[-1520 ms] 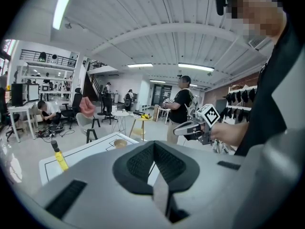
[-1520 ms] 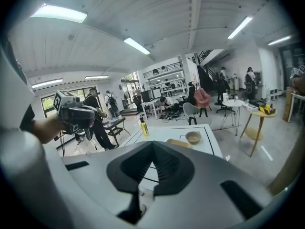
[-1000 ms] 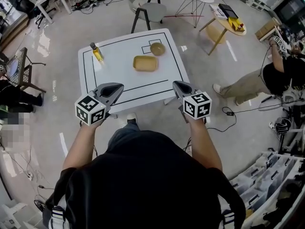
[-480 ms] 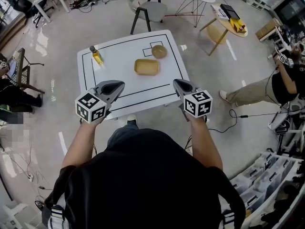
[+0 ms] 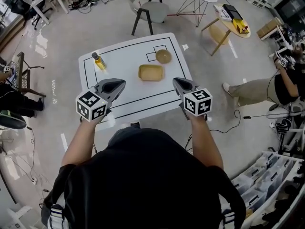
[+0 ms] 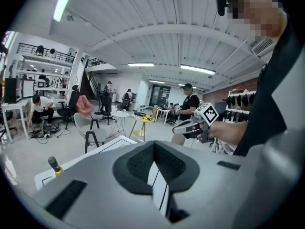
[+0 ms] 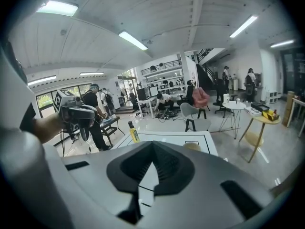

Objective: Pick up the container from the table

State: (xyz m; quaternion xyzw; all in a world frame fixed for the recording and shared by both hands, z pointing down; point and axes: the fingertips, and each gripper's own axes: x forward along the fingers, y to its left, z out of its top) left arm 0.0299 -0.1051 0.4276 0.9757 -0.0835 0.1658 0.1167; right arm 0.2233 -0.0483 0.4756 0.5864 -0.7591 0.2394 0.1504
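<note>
White square table (image 5: 95,66) with black line markings carries a shallow yellow rectangular container (image 5: 151,72) near its middle, untouched. Grey left gripper (image 5: 123,82) hangs at the container's 8 o'clock, grey right gripper (image 5: 175,81) at 4 o'clock, both jaws pressed together, empty.

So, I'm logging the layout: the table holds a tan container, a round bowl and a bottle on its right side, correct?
Not quite: the head view shows the bottle on the table's left side. The tan container and round bowl are there as said.
</note>
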